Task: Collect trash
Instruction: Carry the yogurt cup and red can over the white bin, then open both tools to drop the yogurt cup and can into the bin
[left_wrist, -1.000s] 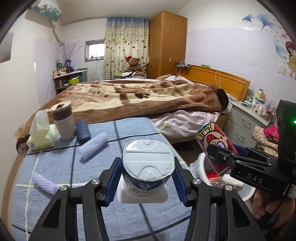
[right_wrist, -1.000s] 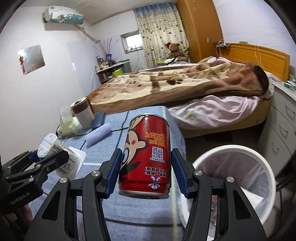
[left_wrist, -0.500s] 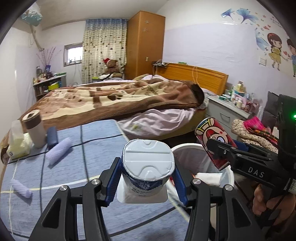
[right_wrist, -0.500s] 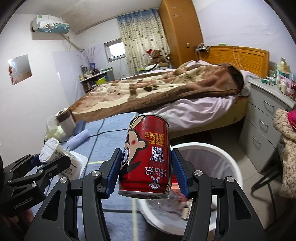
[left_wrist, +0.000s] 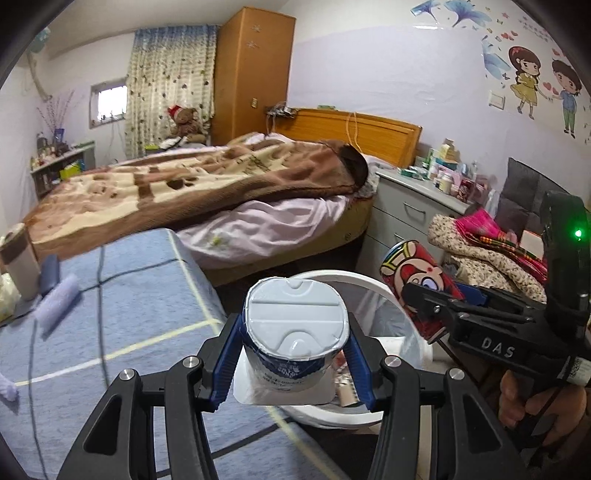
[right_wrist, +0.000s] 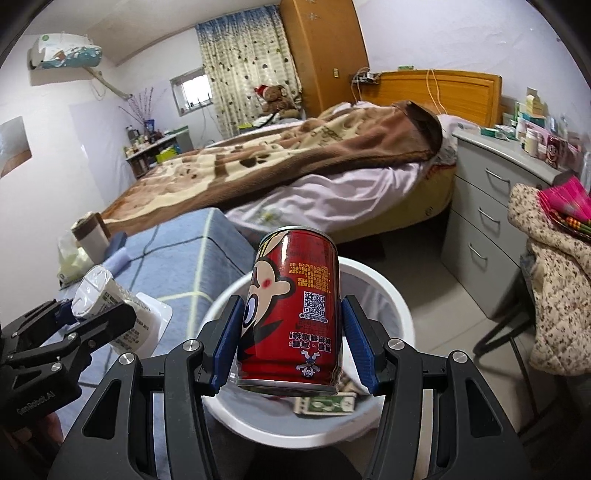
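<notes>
Above the round white plastic bin (right_wrist: 373, 295) off the table's corner, the left gripper (left_wrist: 293, 354) clamped a foil-lidded white yoghurt cup (left_wrist: 295, 332) and the right gripper (right_wrist: 291, 343) a red cartoon-printed drink can (right_wrist: 291, 310), apparently awaiting release.

The red can (right_wrist: 291, 310) hides most of what lies in the white bin (right_wrist: 388, 291), and the bin's near rim is covered by the gripper arms. The yogurt cup (left_wrist: 293, 338) likewise blocks the bin's contents. Items on the nightstand (left_wrist: 413, 195) are too small to identify.
</notes>
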